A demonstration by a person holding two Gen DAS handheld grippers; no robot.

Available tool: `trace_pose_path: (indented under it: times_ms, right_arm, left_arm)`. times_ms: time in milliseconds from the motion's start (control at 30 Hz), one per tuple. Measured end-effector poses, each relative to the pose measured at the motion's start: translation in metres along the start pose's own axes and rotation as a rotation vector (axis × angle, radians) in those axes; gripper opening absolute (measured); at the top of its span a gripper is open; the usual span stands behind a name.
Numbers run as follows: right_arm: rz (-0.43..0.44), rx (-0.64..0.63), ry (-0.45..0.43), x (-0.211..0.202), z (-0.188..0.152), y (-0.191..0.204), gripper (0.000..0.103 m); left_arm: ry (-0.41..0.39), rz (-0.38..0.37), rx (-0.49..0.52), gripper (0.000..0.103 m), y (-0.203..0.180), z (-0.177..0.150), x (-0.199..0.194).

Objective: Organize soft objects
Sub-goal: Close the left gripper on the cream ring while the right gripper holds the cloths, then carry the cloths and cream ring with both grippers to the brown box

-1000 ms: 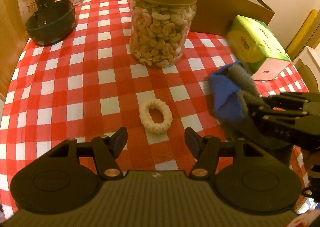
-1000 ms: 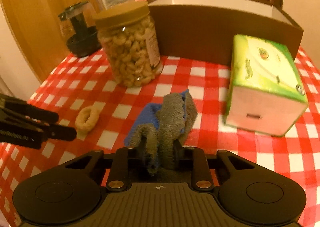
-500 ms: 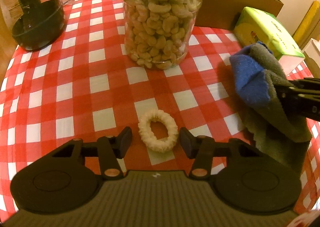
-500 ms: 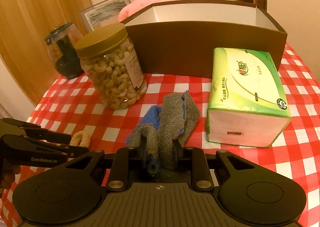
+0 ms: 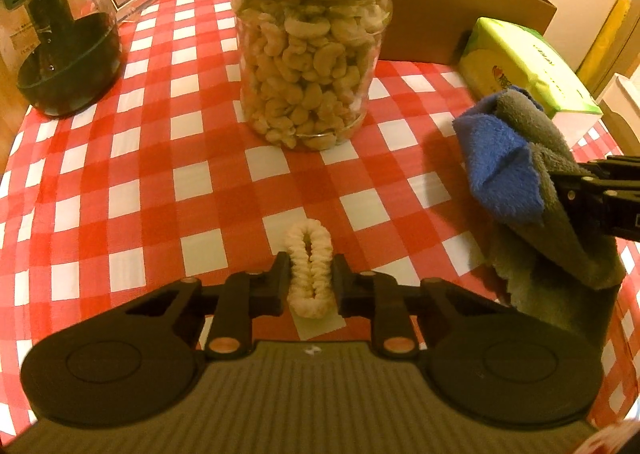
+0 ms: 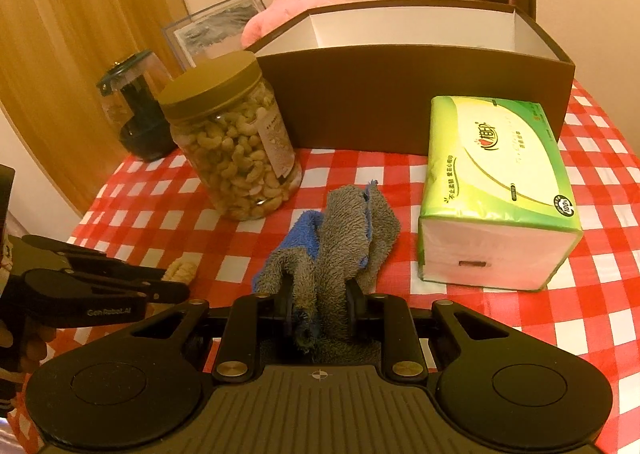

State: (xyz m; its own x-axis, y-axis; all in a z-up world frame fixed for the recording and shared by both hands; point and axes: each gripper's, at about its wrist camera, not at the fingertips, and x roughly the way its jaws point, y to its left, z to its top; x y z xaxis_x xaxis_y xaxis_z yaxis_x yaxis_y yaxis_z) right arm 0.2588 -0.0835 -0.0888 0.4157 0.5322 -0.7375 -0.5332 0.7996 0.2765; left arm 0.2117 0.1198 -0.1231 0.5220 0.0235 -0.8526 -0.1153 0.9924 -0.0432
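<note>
Left tool (image 5: 309,283) clenched on the cream scrunchie (image 5: 308,268), jaws just closed in from wide, ring squeezed from round into a narrow oval between the pads. Scrunchie down on the red-checked bench (image 5: 120,190), in front of the cashew jar (image 5: 312,54), near end poking past the jaws toward the camera. Long axis now straight along the tool's pointing line, far end toward the jar, loop flat on the cloth rather than standing. Right tool (image 6: 318,304) clenched on the grey-and-blue towel (image 6: 340,238), bunched folds rising from the jaws, free end draped toward the tissue pack (image 6: 496,190); in the left wrist view, towel hanging off to the right, whether clear of the cloth or brushing it not certain. Open brown box (image 6: 400,102) behind jar and tissues, by the look of it the likely place for the soft things. For a clean pick: keep the squeeze steady, since a springy fabric ring may slip if the pads relax; lift straight up before any sideways travel, so the tablecloth is not dragged; pass to the side of the jar instead of over the lid; hold both tools well apart on the way to the box, towel tail kept off the jar.
</note>
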Motion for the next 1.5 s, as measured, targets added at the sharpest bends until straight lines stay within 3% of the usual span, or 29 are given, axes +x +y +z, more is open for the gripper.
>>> trace_pose_path:
  times_ms: [333, 567, 1100, 1300, 1500]
  right_arm:
    - [0.026, 0.008, -0.026, -0.015, 0.007, 0.003, 0.024]
    - [0.053, 0.031, -0.071, -0.028, 0.031, 0.001, 0.024]
    - [0.114, 0.003, -0.297, -0.034, 0.166, -0.009, 0.024]
    - [0.101, -0.033, -0.390, -0.026, 0.222, -0.019, 0.024]
    - [0.064, -0.056, -0.429, -0.007, 0.260, -0.036, 0.024]
  left_arm:
    - [-0.049, 0.041, -0.027, 0.019, 0.024, 0.001, -0.028]
    - [-0.118, 0.088, -0.023, 0.019, 0.053, 0.026, -0.051]
    - [-0.336, 0.099, 0.067, 0.020, 0.073, 0.161, -0.081]
    - [-0.356, 0.053, 0.094, 0.020, 0.064, 0.212, -0.071]
    - [-0.343, 0.019, 0.144, 0.020, 0.049, 0.251, -0.046]
